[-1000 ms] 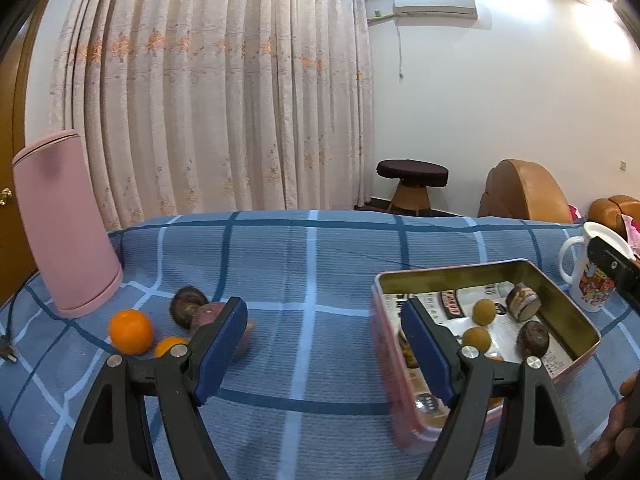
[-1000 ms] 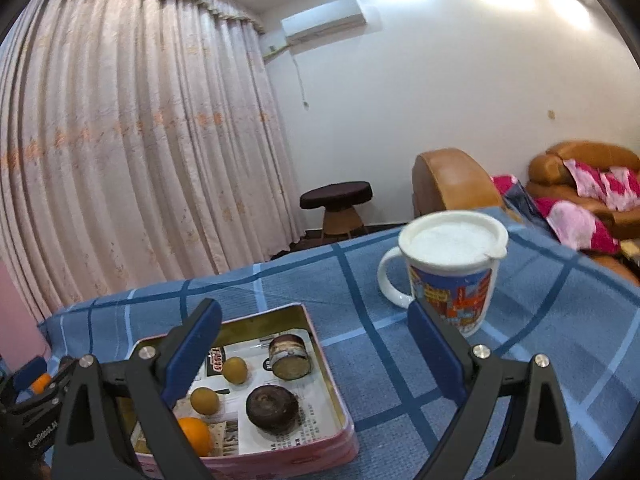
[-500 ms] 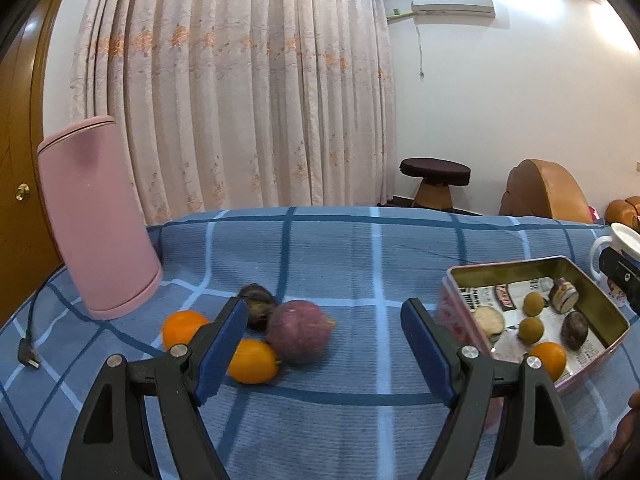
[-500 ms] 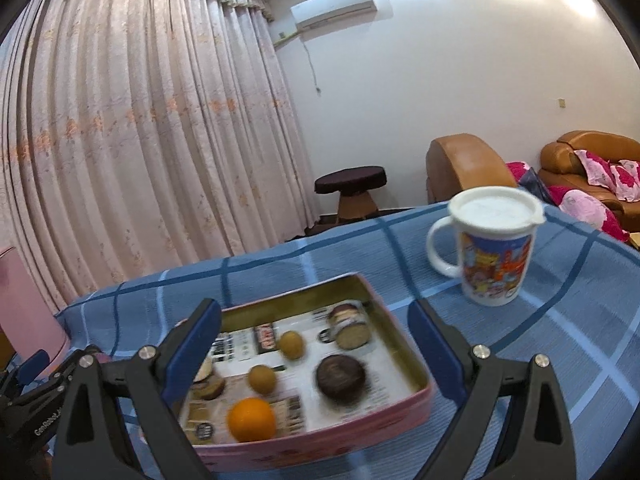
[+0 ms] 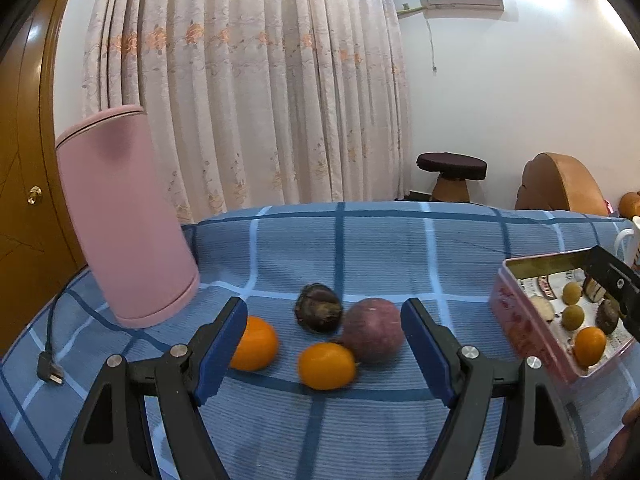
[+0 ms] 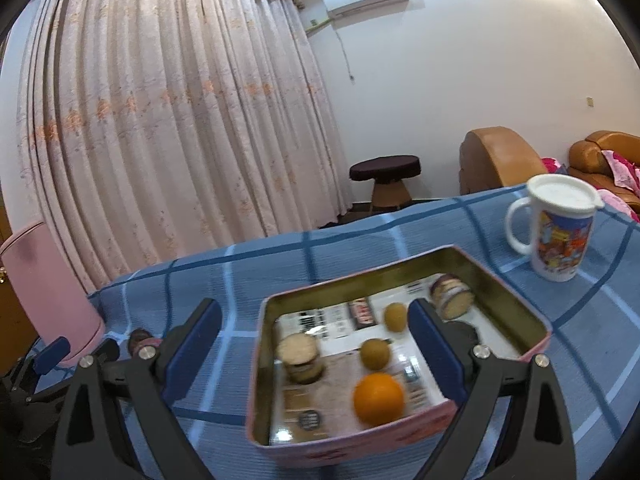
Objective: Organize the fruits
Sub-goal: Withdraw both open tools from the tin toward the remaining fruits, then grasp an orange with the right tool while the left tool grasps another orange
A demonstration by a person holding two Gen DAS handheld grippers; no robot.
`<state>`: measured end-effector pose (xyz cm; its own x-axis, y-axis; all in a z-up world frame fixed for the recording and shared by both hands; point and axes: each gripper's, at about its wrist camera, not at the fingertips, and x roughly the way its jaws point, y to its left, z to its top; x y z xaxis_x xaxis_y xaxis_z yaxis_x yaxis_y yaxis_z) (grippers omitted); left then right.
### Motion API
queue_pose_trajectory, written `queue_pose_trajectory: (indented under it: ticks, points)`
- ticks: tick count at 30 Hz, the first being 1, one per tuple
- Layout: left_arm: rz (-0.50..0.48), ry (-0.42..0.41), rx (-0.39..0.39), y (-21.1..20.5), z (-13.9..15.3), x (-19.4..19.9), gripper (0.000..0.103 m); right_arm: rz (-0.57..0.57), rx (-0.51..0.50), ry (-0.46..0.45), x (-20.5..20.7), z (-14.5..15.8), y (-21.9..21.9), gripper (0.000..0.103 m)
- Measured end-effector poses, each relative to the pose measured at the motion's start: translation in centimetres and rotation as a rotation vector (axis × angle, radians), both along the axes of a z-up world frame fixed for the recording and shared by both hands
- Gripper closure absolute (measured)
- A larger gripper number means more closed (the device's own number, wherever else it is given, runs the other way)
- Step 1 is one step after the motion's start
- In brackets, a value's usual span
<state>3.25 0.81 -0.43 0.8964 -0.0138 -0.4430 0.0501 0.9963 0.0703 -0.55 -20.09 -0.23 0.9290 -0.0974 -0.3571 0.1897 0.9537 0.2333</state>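
Several loose fruits lie on the blue checked cloth (image 5: pixel 360 248) in the left wrist view: two oranges (image 5: pixel 254 344) (image 5: pixel 326 365), a round purple fruit (image 5: pixel 372 334) and a dark wrinkled fruit (image 5: pixel 318 314). My left gripper (image 5: pixel 323 308) is open just short of them, with nothing between its pads. The pink tin (image 6: pixel 500 280) holds an orange (image 6: pixel 378 398), two small yellow fruits (image 6: pixel 375 354) and cut fruit halves (image 6: pixel 300 356). My right gripper (image 6: pixel 314 308) hangs open over the tin's near side, holding nothing. Its right finger hides part of the tin's inside.
A tall pink cylinder (image 5: pixel 128 220) stands at the left of the table, with a black cable plug (image 5: pixel 50 368) beside it. A white lidded mug (image 6: pixel 554 228) stands to the right beyond the tin. A hand (image 5: pixel 628 440) shows at the lower right edge.
Both grippers have swung left. The loose fruits now sit centred before the left gripper, and the tin has slid right in its view. In the right view the tin is centred.
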Motion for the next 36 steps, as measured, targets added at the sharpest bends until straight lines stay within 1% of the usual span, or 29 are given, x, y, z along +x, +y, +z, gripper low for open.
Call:
queue_pose_trajectory:
  ticks: [7, 11, 15, 17, 19, 21, 23, 26, 29, 33, 36]
  points:
    - [0.027, 0.01, -0.016, 2.4, -0.1, 0.9, 0.023, 0.049, -0.005, 0.003, 0.9, 0.0, 3.2, 0.006]
    - [0.051, 0.035, -0.039, 4.3, -0.3, 1.6, 0.023, 0.081, -0.009, 0.012, 1.4, -0.1, 5.0, 0.006]
    - [0.129, 0.086, -0.092, 7.6, -0.8, 2.9, 0.023, 0.118, -0.017, 0.033, 2.2, -0.2, 6.9, 0.006]
    - [0.184, 0.115, -0.116, 9.4, -1.1, 3.7, 0.023, 0.142, -0.022, 0.061, 2.8, -0.4, 7.7, 0.006]
    - [0.248, 0.141, -0.115, 11.2, -1.4, 4.3, 0.023, 0.176, -0.02, 0.1, 3.5, -0.9, 8.6, 0.007]
    - [0.306, 0.158, -0.098, 12.4, -1.7, 4.6, 0.023, 0.22, -0.011, 0.155, 4.4, -1.4, 9.6, 0.012]
    - [0.333, 0.17, -0.088, 13.2, -1.7, 4.7, 0.023, 0.277, -0.005, 0.204, 5.3, -2.0, 10.9, 0.024]
    - [0.35, 0.186, -0.081, 13.9, -1.8, 4.7, 0.023, 0.359, -0.014, 0.274, 6.2, -2.8, 13.3, 0.029]
    - [0.333, 0.208, -0.063, 13.8, -1.9, 4.9, 0.023, 0.412, -0.001, 0.332, 7.0, -3.6, 14.9, 0.031]
    - [0.314, 0.205, -0.023, 13.3, -1.8, 5.1, 0.023, 0.438, 0.017, 0.405, 8.3, -4.6, 16.7, 0.035]
    - [0.314, 0.204, -0.014, 13.3, -1.6, 5.1, 0.023, 0.434, 0.031, 0.443, 9.2, -5.2, 17.4, 0.041]
